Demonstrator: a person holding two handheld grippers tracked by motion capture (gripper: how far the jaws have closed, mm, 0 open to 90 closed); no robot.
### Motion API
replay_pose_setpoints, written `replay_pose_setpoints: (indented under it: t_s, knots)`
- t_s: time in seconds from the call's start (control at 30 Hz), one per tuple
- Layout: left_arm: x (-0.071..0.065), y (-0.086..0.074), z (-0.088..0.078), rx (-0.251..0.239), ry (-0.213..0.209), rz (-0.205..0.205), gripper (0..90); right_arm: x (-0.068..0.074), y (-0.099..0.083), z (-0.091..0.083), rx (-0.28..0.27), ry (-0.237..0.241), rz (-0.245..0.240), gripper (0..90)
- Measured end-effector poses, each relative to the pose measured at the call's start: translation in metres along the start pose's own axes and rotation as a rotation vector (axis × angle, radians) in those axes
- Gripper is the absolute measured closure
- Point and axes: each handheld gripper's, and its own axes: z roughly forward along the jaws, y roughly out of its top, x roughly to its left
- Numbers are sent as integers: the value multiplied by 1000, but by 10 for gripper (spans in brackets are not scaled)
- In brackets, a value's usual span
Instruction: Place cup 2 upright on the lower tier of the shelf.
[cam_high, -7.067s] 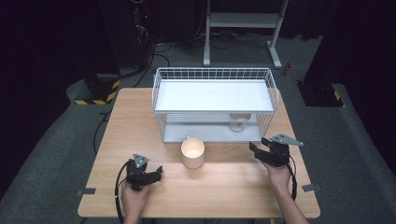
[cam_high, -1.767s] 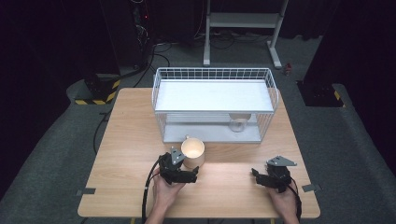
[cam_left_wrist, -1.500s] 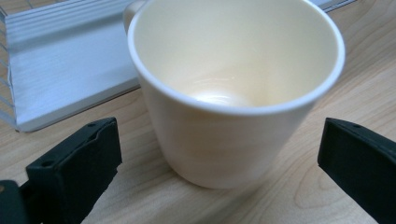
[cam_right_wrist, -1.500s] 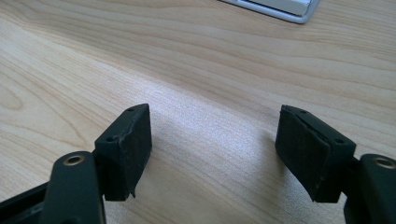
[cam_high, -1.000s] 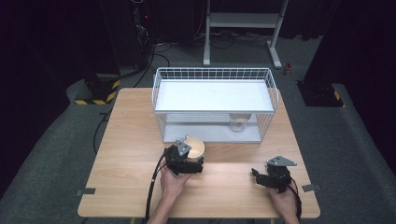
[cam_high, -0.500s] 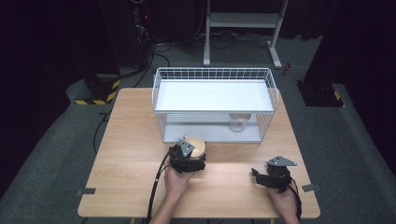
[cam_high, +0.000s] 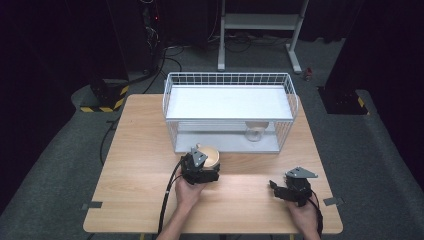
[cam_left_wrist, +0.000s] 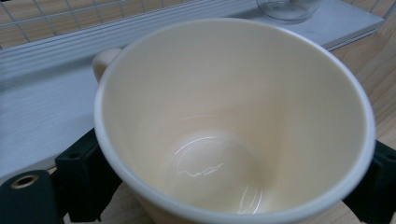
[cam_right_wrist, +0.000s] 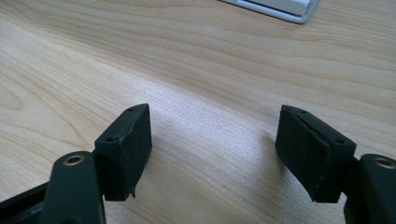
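A cream mug (cam_high: 211, 155) stands on the wooden table (cam_high: 140, 150), just in front of the wire rack. My left gripper (cam_high: 204, 164) reaches it from the near side. Its jaws have just been closing with the mug between them. In the left gripper view the empty mug (cam_left_wrist: 233, 116) sits between the black fingers (cam_left_wrist: 79, 179), which press on both its sides, and its handle points toward the rack. My right gripper (cam_high: 274, 186) rests low near the table's front right, open, with bare wood between its pads (cam_right_wrist: 126, 149).
A white wire rack (cam_high: 230, 80) with a white shelf stands at the back of the table. A clear glass (cam_high: 256, 132) sits under that shelf, on the right. Dark floor, cables and a metal stand surround the table.
My left hand came from the table's front left to the mug. My right hand drew back toward the front edge. Over the last second neither hand shifted.
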Motion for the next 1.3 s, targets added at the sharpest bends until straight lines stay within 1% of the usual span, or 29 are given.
replay_pose_setpoints:
  t_s: [0.33, 0.43, 0.5, 0.53, 0.67, 0.7, 0.77, 0.9, 0.93, 1.0, 1.07, 1.13, 1.2, 1.27, 1.3]
  knots:
    - [0, 1, -1, -20, -3, 3, 90, 0, 0, 0, 2, -1, 4, 269]
    - [0, 2, -2, -21, -9, -8, 90, 0, 0, 0, 2, -1, 4, 269]
    - [-1, 5, -3, -14, -8, 15, 90, 0, 0, 0, 2, -1, 5, 269]
    - [-1, 7, -3, -16, -11, 18, 90, 0, 0, 0, 1, -1, 2, 269]
    - [0, 13, -4, -29, -21, 15, 91, 0, 0, 0, 2, -1, 5, 269]
    - [0, 15, -4, -24, -26, 14, 91, 0, 0, 0, 0, 0, 0, 269]
    - [0, 18, -2, -24, -19, 21, 91, 0, 0, 0, 1, 0, 4, 269]
    - [3, 24, 3, -30, -20, 7, 91, 0, 0, 0, 0, 0, 1, 268]
    - [3, 27, 5, -24, -21, 5, 91, 0, 0, 0, 0, 0, 1, 269]
    - [4, 31, 8, -20, -15, 16, 92, 0, 0, 0, 1, 0, 4, 269]
    - [4, 35, 11, -33, -22, 1, 92, 0, 0, 0, 0, 0, 1, 269]
    - [5, 38, 15, -23, -19, 8, 92, 0, 0, 0, 1, 0, 3, 269]
    - [6, 40, 18, -18, -11, 25, 92, 0, 0, 0, 1, -1, 1, 269]
    - [7, 43, 21, -22, -12, 19, 93, 0, 0, 0, 2, -1, 4, 268]
    - [8, 44, 22, -33, -11, 7, 93, 0, 0, 0, 2, -1, 4, 269]
